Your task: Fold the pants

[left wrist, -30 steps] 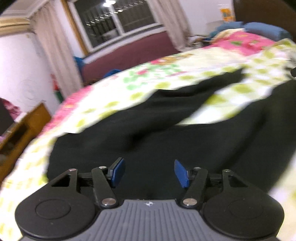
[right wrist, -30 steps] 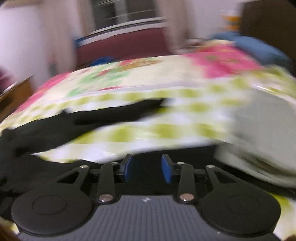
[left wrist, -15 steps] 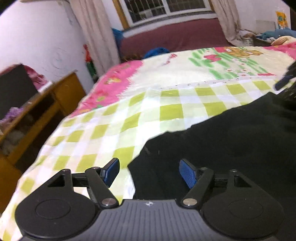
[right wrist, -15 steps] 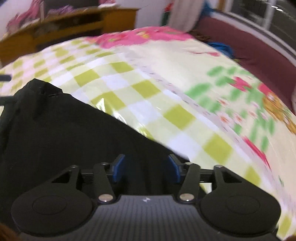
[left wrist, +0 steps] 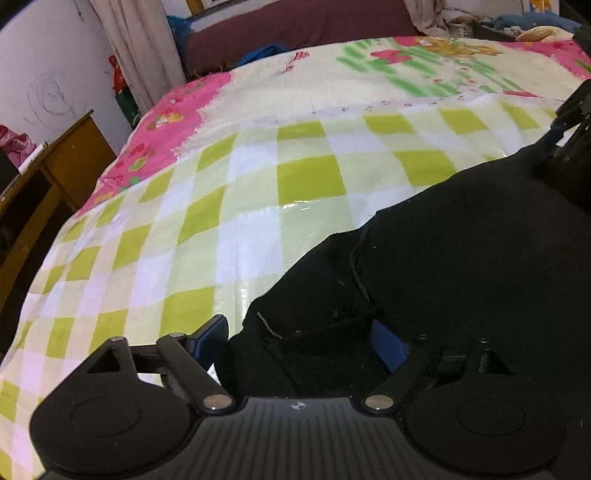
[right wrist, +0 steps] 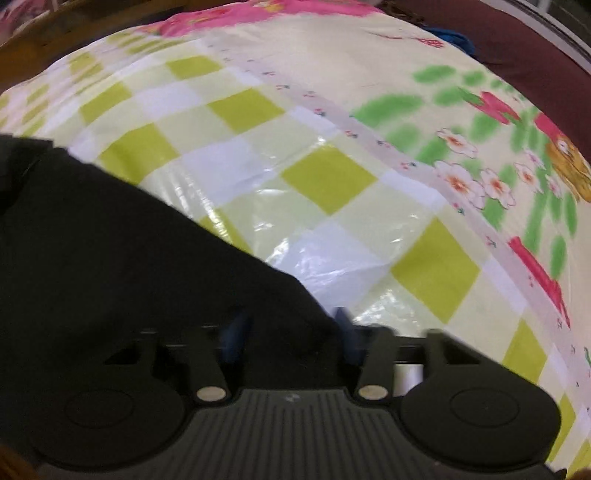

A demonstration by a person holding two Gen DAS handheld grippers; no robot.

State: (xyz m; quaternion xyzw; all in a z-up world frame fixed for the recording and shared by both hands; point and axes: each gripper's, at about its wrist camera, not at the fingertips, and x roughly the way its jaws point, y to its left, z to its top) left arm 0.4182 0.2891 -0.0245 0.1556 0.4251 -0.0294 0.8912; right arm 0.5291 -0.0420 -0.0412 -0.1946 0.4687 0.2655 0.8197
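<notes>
Black pants (left wrist: 461, 258) lie on a bed with a green-and-white checked cover (left wrist: 258, 192). In the left wrist view my left gripper (left wrist: 299, 341) is open, its blue pads wide apart, with a corner of the pants lying between them. In the right wrist view my right gripper (right wrist: 291, 338) is open too, with the edge of the pants (right wrist: 129, 251) between its blue pads. The right gripper also shows at the far right edge of the left wrist view (left wrist: 569, 125), at the other corner of the pants.
A wooden cabinet (left wrist: 44, 184) stands left of the bed. A curtain (left wrist: 140, 48) and a maroon sofa (left wrist: 295, 26) are beyond the bed's far end. The cover turns pink and floral (right wrist: 498, 155) further away. Pillows and bedding (left wrist: 535, 26) lie at the far right.
Both grippers have swung left and dropped low to the pants' near edge. The cloth now lies between the open pads of each; a second ago they were above the spread pants.
</notes>
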